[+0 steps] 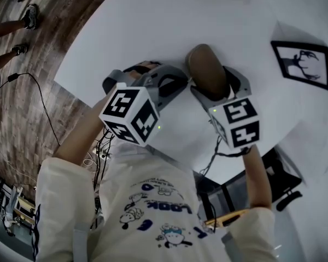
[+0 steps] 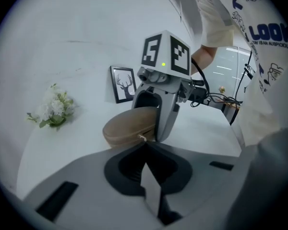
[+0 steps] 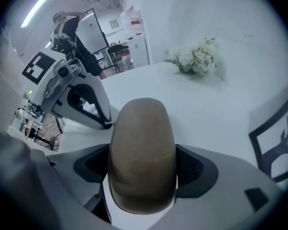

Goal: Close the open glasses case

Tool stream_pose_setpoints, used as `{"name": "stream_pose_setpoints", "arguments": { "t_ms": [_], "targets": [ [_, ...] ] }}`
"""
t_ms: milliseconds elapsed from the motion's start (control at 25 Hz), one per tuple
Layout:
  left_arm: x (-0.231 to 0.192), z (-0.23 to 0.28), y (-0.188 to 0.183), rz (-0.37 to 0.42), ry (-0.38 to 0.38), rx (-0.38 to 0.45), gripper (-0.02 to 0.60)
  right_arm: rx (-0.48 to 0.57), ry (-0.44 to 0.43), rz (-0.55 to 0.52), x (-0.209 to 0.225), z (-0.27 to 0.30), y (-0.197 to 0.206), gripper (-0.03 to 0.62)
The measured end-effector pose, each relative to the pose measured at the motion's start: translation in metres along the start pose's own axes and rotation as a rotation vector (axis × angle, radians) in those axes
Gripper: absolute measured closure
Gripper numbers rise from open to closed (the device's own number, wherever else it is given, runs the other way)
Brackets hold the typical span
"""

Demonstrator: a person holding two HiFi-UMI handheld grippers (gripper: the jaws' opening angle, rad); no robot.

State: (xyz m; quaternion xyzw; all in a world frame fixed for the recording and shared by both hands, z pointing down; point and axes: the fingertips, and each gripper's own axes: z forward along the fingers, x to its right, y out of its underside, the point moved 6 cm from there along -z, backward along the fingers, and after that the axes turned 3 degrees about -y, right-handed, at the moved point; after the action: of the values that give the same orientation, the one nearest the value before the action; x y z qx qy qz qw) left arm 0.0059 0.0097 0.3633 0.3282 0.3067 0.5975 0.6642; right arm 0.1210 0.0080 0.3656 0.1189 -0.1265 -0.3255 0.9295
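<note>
Here's the brown glasses case [image 1: 206,64], sitting just above the middle of the head view on the white round table [image 1: 153,26], and the right gripper [image 3: 144,169] has it. In its own view the rounded shell fills the gap, with a dark pad pressed against each long side. The left gripper [image 2: 145,151] has its jaws drawn together to a single point with nothing between them, and that point sits right at the near edge of the case, by a small pale tab on the seam. Whether it actually touches, I can't tell. From the left gripper view, the two halves look shut or very nearly so, with only a thin seam line showing along the side. As for handling, this looks like a stiff clamshell with a matte, slightly grainy skin, so it's probably light and not very slippery, and it should take a firm squeeze without damage. The domed top is the awkward part, because a push there could slide off or tip the case. The long flat sides, where the right pads already sit, look like the best place to hold it. A press on the lid near the seam, opposite the hinge, should be what finishes the closing. The flowers [image 2: 53,110] at centre left and the deer picture frame [image 1: 303,64] at upper right are well clear.
</note>
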Motion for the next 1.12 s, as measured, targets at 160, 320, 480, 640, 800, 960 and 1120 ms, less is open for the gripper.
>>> {"name": "stream_pose_setpoints", "arguments": {
  "t_ms": [160, 320, 480, 640, 800, 960, 1120],
  "targets": [
    [-0.024, -0.011, 0.012, -0.024, -0.058, -0.021, 0.583, -0.028, 0.005, -0.006, -0.01, -0.002, 0.016, 0.212],
    [-0.038, -0.018, 0.018, -0.052, -0.085, -0.023, 0.583, 0.042, 0.06, 0.07, -0.016, 0.005, 0.014, 0.214],
    [-0.041, -0.014, 0.023, -0.129, -0.174, -0.028, 0.581, 0.081, 0.087, 0.118, -0.017, 0.01, 0.008, 0.214],
    [-0.032, -0.009, 0.025, -0.119, -0.185, -0.054, 0.571, 0.077, 0.089, 0.107, -0.017, 0.01, 0.009, 0.215],
    [-0.032, -0.008, 0.02, -0.099, -0.186, -0.068, 0.543, 0.068, 0.088, 0.099, -0.016, 0.011, 0.009, 0.215],
    [-0.038, -0.008, 0.019, -0.061, -0.199, -0.099, 0.545, 0.062, 0.099, 0.083, -0.019, 0.011, 0.008, 0.215],
    [-0.036, -0.005, 0.018, -0.018, -0.184, -0.124, 0.58, 0.065, 0.104, 0.086, -0.019, 0.011, 0.009, 0.215]
  ]
}}
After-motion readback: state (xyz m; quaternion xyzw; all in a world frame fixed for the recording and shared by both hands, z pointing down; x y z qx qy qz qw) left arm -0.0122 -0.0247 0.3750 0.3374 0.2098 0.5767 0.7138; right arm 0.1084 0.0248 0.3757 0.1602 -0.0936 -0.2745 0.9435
